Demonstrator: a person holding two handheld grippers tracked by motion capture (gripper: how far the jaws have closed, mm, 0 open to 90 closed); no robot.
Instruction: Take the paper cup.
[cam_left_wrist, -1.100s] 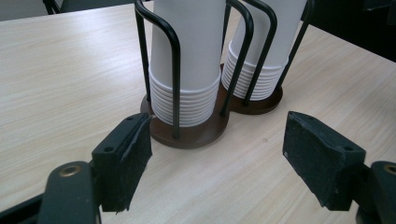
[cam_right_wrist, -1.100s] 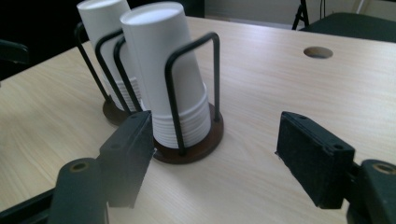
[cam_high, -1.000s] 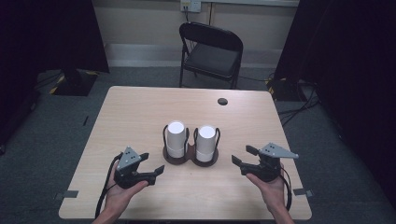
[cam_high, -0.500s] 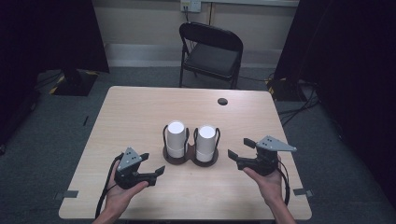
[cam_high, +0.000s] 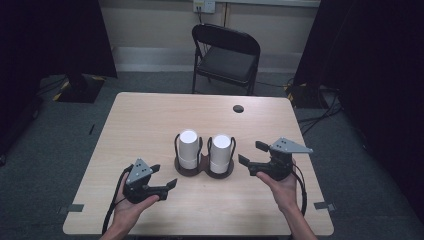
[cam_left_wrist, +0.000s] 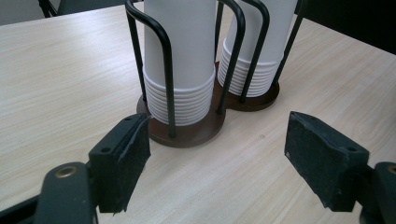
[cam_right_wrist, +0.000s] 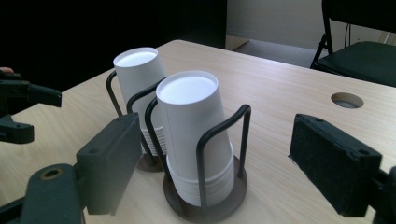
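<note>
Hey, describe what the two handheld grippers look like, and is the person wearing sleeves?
Both the left gripper and the right gripper are black, each with two blocky jaws faced with dark pads. A grey three-cornered plate sits on top of each, and a black cable trails back from each along the forearm. No sleeves reach the forearms; they are bare.
</note>
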